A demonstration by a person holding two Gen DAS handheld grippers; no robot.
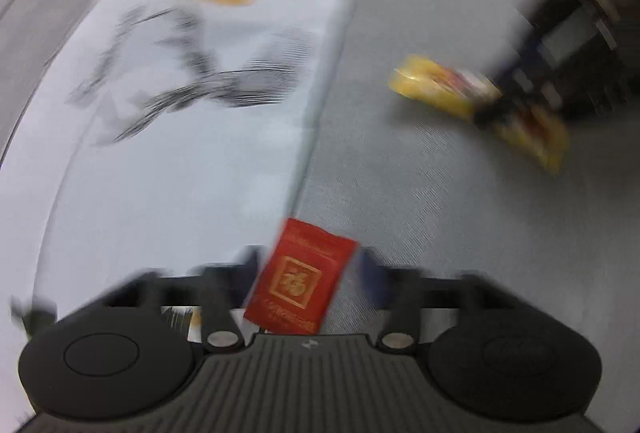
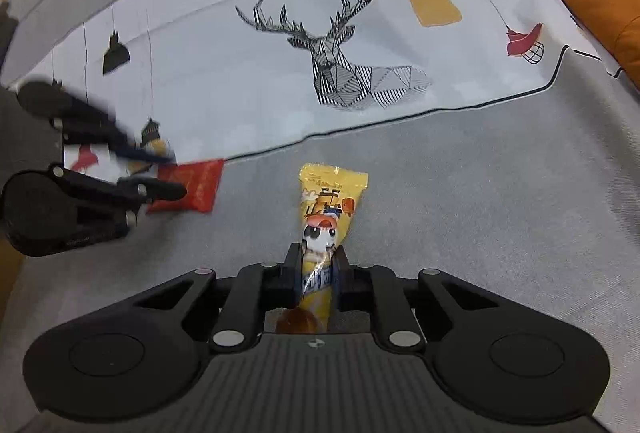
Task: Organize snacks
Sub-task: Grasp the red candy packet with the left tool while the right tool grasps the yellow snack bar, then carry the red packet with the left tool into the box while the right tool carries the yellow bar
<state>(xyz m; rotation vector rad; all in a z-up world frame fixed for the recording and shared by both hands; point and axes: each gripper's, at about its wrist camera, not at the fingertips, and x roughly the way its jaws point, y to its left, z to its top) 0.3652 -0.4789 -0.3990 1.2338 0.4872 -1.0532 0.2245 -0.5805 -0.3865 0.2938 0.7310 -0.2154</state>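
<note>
A red snack packet (image 1: 302, 277) lies on the grey sofa seat between the spread fingers of my left gripper (image 1: 310, 269), which is open; this view is blurred. The packet also shows in the right wrist view (image 2: 190, 187), with the left gripper (image 2: 170, 173) over it. My right gripper (image 2: 316, 265) is shut on a yellow snack packet (image 2: 326, 209) with a cartoon print, holding it near its lower end. In the left wrist view the yellow packet (image 1: 452, 91) and the right gripper's fingers (image 1: 516, 101) appear at the right.
A white cloth (image 2: 280, 73) with a deer print and "FASHION HOME" lettering covers the back of the grey sofa seat (image 2: 480, 213). An orange cushion (image 2: 600, 5) lies at the far right.
</note>
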